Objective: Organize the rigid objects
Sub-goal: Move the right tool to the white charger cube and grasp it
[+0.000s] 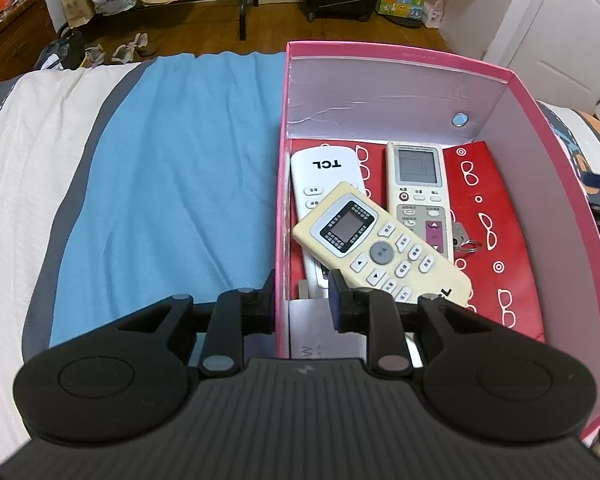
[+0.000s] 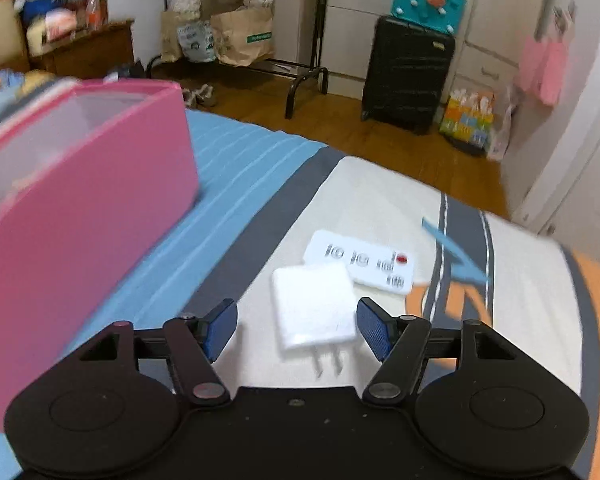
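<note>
A pink box (image 1: 556, 184) stands on the bed. Inside lie a white TCL remote (image 1: 324, 176), a grey-white remote (image 1: 418, 188), a cream remote (image 1: 380, 244) lying across them, and keys (image 1: 462, 238). My left gripper (image 1: 302, 300) straddles the box's left wall, one finger outside and one inside; it looks partly open and grips nothing visible. In the right wrist view the box (image 2: 80, 216) is at the left. My right gripper (image 2: 298, 328) is open just above a white plug charger (image 2: 314, 304). A white power strip (image 2: 360, 262) lies beyond it.
The bed has a blue blanket (image 1: 172, 184) and white, grey and orange striped covers (image 2: 500, 300). Beyond the bed edge is wooden floor with a black suitcase (image 2: 408, 72), paper bags (image 2: 240, 36) and a metal rack (image 2: 304, 80).
</note>
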Available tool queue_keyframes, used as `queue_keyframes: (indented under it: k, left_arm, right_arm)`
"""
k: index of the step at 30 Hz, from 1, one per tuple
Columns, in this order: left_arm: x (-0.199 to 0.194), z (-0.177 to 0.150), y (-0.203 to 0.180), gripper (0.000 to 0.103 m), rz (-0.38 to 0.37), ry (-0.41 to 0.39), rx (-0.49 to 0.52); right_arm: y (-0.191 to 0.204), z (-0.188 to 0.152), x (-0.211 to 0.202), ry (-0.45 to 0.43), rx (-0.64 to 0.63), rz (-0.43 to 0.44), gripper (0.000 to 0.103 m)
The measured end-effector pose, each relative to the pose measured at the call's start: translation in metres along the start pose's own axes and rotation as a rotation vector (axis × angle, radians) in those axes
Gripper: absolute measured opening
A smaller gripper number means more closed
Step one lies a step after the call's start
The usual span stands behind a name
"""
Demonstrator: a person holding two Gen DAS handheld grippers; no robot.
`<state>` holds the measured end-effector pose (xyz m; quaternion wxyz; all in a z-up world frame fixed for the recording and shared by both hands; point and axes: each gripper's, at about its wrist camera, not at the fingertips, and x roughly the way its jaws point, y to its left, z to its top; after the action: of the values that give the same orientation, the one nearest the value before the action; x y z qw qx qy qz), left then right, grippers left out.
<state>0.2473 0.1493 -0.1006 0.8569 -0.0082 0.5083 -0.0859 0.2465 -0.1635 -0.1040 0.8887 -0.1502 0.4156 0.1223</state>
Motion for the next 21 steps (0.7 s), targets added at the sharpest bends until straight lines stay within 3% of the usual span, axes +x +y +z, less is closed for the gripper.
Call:
queue_keyframes:
  k: [3,7,10,12,15,21]
  left_arm:
    - [-0.001,0.000,0.001,0.022,-0.001,0.003,-0.002]
    - [-0.002,0.000,0.002,0.022,-0.004,-0.005,-0.003]
    - [0.001,0.001,0.002,0.022,-0.003,-0.011,-0.008]
    - [0.007,0.000,0.000,0.015,0.027,-0.012,0.017]
    - [0.012,0.001,0.008,0.007,0.023,0.013,-0.023]
    - [0.001,0.001,0.009,0.006,0.023,-0.013,-0.042]
  right_arm:
    - [0.007,0.007,0.021,0.050,-0.107,-0.022,0.072]
    - [-0.011,0.011,0.023,0.052,0.057,0.033,0.067]
    - [-0.013,0.008,0.016,0.063,0.074,0.022,0.061]
    - [-0.011,0.007,0.009,0.078,0.110,-0.012,0.061]
    - [-0.008,0.006,-0.006,0.091,0.159,-0.032,0.061]
    - [-0.004,0.010,-0.032,0.077,0.184,-0.032,0.060]
